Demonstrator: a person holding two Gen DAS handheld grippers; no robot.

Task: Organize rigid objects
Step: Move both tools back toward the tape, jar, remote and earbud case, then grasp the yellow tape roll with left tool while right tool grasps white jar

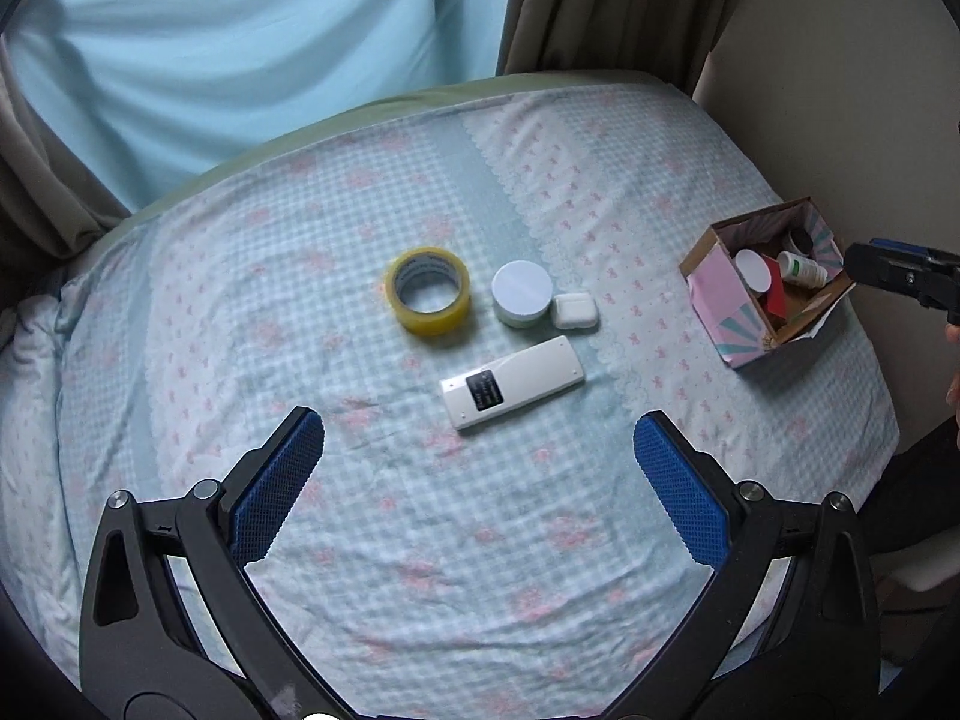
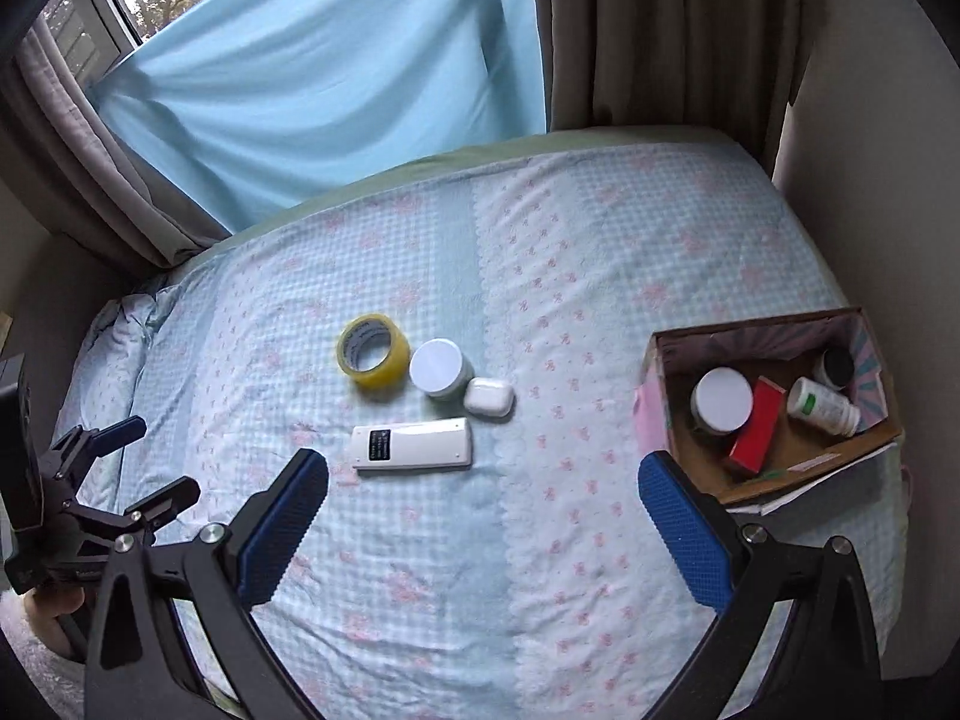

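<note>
A bed (image 1: 420,540) with a pale blue checked cover fills both views, its far edge running against a blue sheet (image 1: 240,60) and brown curtains (image 1: 630,0). Near the bed's right edge sits an open cardboard box (image 2: 672,432). It holds a white-lidded jar, a red carton (image 2: 757,426), a white bottle (image 2: 823,407) lying on its side, and a dark round item in the far corner that is hard to make out.

Around the middle of the bed lie four loose things. The remote (image 1: 512,383) is nearest the fingers, face up. Beyond it the tape roll (image 1: 427,299), a round tub (image 1: 522,293) and an earbud case (image 1: 575,313) form a row; tub and case touch, tape just beside the tub.

The left gripper (image 1: 479,441) hovers with fingers spread wide and nothing between them; the remote lies just ahead of the gap. The right gripper (image 2: 483,480) is likewise wide and empty, the remote ahead and slightly left, the box close by its right finger. In the left view it reaches in beside the box, cut off by the frame.

Bare cover lies open between grippers and remote, and between the row and the box.
</note>
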